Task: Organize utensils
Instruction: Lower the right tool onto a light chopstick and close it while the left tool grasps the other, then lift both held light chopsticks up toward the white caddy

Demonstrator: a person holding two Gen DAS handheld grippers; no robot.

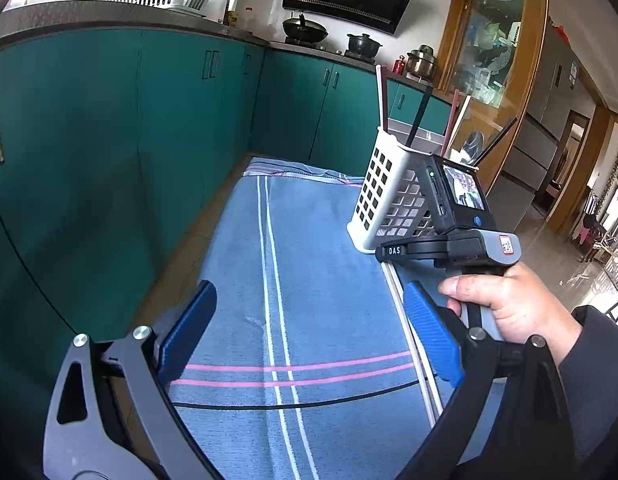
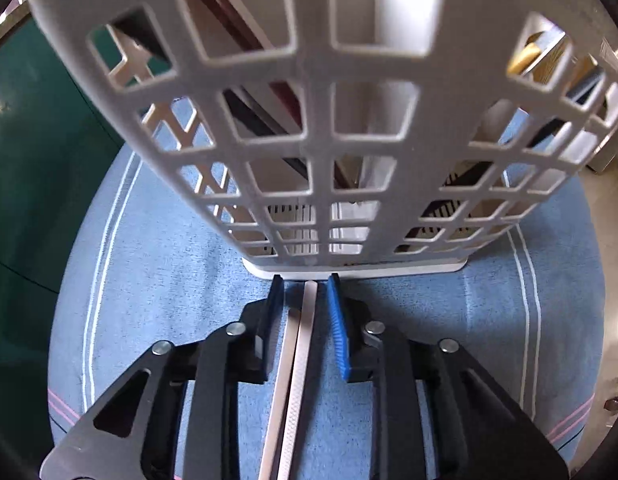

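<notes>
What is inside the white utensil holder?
The white utensil holder holds several upright chopsticks, dark, pale and reddish, and what looks like a metal spoon. Their lower ends are mostly hidden behind the lattice wall.

"DAS" stands in white on the right tongs' (image 1: 393, 250) black body.

A pale chopstick pair (image 2: 297, 360) lies flat, tips touching the upright white lattice holder (image 2: 321, 128).
</notes>
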